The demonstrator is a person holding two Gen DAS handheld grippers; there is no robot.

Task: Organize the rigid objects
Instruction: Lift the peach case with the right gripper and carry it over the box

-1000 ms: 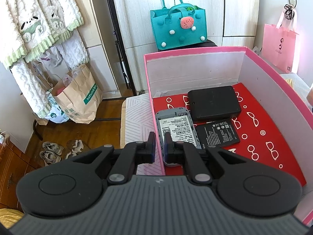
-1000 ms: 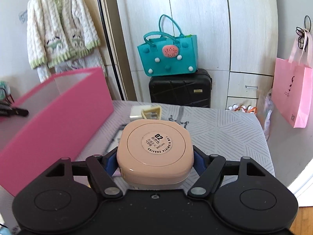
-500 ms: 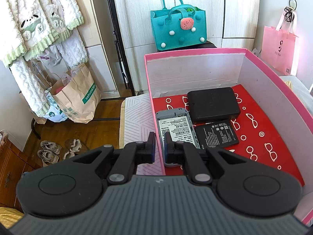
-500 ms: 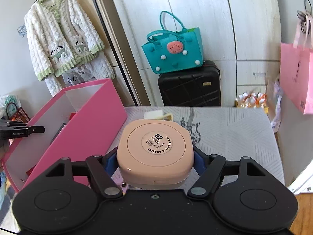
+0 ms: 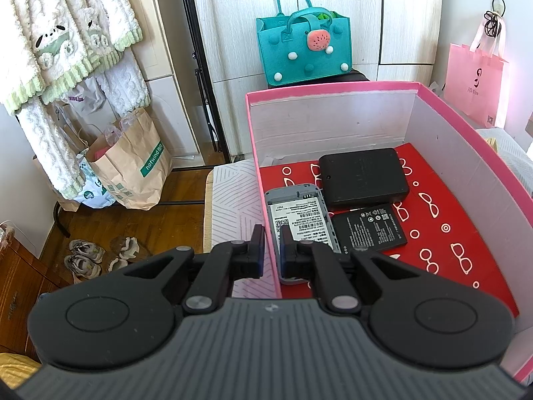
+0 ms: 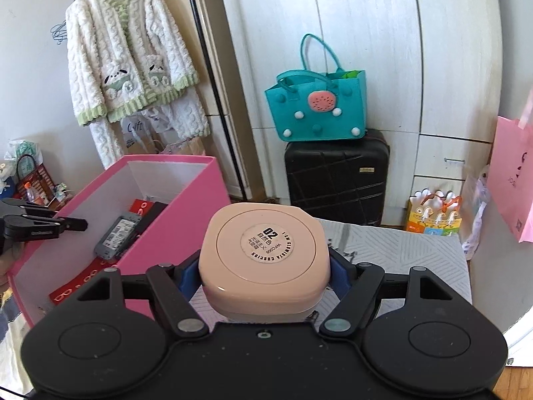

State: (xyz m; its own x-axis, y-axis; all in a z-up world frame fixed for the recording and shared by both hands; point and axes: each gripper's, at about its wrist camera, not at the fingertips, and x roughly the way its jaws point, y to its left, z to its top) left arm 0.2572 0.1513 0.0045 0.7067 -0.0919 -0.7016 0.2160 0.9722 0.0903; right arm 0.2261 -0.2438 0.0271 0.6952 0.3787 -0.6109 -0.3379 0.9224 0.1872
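Free floor right of black case (image 5: pixel 363 178)

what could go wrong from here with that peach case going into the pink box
1. The right tool grips the smooth, rounded peach case only by its sides; it could slip on the way over.
2. The pink box has tall walls, so a low carry might clip the rim.
3. The grey device, black block and battery fill the box's left half; landing on them could leave the case tilted. The left tool pinches the wall there.

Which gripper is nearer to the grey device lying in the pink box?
Left. The left gripper is clamped on the pink box wall right beside the grey device; the right gripper, holding the peach case, is outside the box.
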